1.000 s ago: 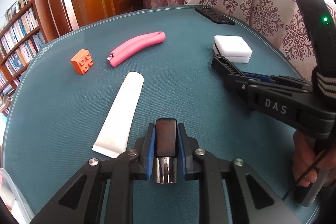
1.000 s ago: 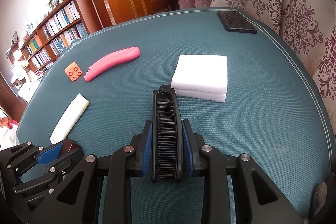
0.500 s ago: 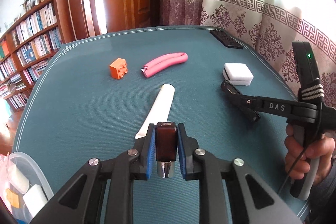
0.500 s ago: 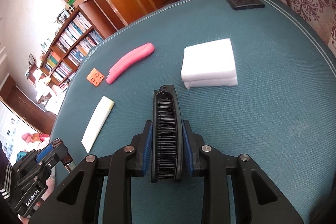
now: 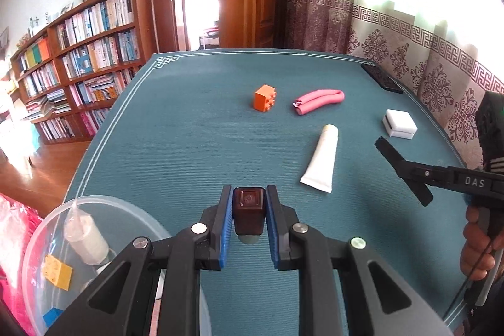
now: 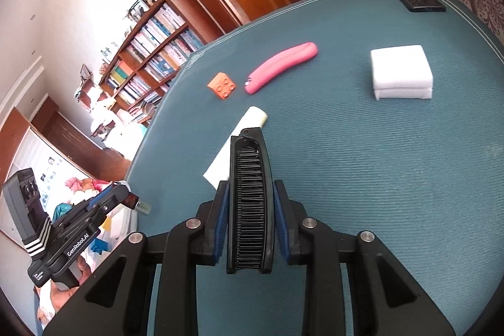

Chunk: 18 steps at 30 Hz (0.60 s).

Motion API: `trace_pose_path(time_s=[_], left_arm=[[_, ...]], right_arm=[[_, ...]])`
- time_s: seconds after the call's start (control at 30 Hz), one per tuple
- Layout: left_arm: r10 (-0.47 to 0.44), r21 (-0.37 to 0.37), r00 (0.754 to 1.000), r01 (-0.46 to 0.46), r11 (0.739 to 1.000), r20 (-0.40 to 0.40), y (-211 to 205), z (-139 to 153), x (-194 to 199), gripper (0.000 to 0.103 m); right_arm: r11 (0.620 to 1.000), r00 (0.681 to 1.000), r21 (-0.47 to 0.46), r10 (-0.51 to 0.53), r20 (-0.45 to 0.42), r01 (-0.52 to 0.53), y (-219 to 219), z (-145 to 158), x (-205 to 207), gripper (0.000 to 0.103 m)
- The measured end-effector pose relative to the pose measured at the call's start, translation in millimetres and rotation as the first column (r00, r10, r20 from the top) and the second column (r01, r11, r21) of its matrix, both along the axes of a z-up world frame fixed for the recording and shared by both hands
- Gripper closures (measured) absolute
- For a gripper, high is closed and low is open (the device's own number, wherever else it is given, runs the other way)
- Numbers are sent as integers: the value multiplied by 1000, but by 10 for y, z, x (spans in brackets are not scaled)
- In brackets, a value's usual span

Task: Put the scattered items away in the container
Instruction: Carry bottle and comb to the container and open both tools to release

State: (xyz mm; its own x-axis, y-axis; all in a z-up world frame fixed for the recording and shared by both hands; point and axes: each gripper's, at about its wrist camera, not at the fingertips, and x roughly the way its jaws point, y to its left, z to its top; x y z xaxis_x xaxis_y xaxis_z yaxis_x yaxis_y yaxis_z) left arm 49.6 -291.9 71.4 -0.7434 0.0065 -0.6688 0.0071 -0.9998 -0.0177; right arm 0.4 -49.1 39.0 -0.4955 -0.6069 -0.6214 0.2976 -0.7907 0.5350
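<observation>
My left gripper (image 5: 248,194) is shut on a small dark brown bottle (image 5: 248,208) with a silver cap, held above the mat just right of a clear plastic bowl (image 5: 94,198). The bowl holds a white bottle (image 5: 85,236) and a yellow brick (image 5: 56,272). My right gripper (image 6: 249,188) is shut on a black comb (image 6: 249,159), teeth up, above the mat's near side. On the teal mat lie an orange brick (image 5: 264,98), a pink curved item (image 5: 318,101), a white tube (image 5: 321,159) and a white sponge stack (image 5: 399,123).
A black phone (image 5: 381,77) lies at the mat's far right edge, beside the patterned curtain. Bookshelves and a wooden door stand beyond the table on the left. A hand (image 5: 475,241) holds the right gripper's handle. Pink cloth lies left of the bowl.
Both grippers have pulled back and swung left while holding their items. The clear bowl has come into the left wrist view, now close beside the left gripper.
</observation>
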Motion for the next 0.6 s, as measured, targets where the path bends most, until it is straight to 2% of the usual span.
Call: trace_pose_path(time_s=[0.23, 0.6], left_arm=[[77, 31, 997, -77, 997, -9, -456, 70, 253, 80], [169, 24, 985, -168, 985, -38, -952, 90, 696, 80]], right_arm=[[994, 994, -20, 105, -25, -105, -475, 148, 220, 74], [967, 968, -51, 247, -35, -248, -1249, 266, 493, 74]])
